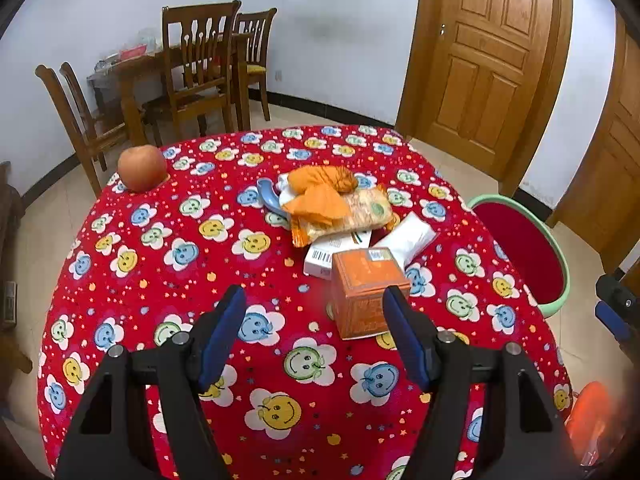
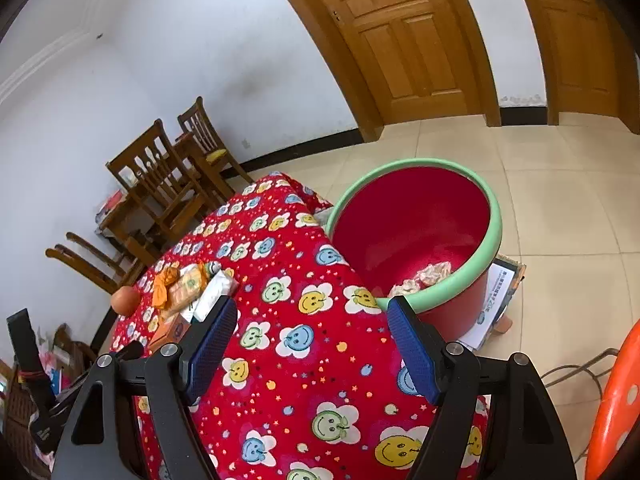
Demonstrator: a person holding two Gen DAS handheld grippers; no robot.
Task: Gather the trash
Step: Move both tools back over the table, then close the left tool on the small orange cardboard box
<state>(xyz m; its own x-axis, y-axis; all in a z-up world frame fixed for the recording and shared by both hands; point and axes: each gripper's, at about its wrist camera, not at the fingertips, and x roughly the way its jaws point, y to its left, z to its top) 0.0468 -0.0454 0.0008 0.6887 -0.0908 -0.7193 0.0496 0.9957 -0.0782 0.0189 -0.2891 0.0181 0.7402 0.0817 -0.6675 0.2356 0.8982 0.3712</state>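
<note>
My left hand-held gripper (image 1: 314, 300) gapes wide, empty, the orange cardboard box (image 1: 368, 290) mid-frame on the worktop (image 1: 160, 280). My right hand-held gripper (image 2: 312, 312) is equally spread, empty; crumpled paper (image 2: 424, 278) lies inside the red green-rimmed bin (image 2: 460, 280), centre-right.

The orange box (image 1: 366, 294) hides part of the white barcode carton (image 1: 320, 258), print on both's too tiny to read, and the red bin (image 1: 520, 246) is half behind the table edge.
</note>
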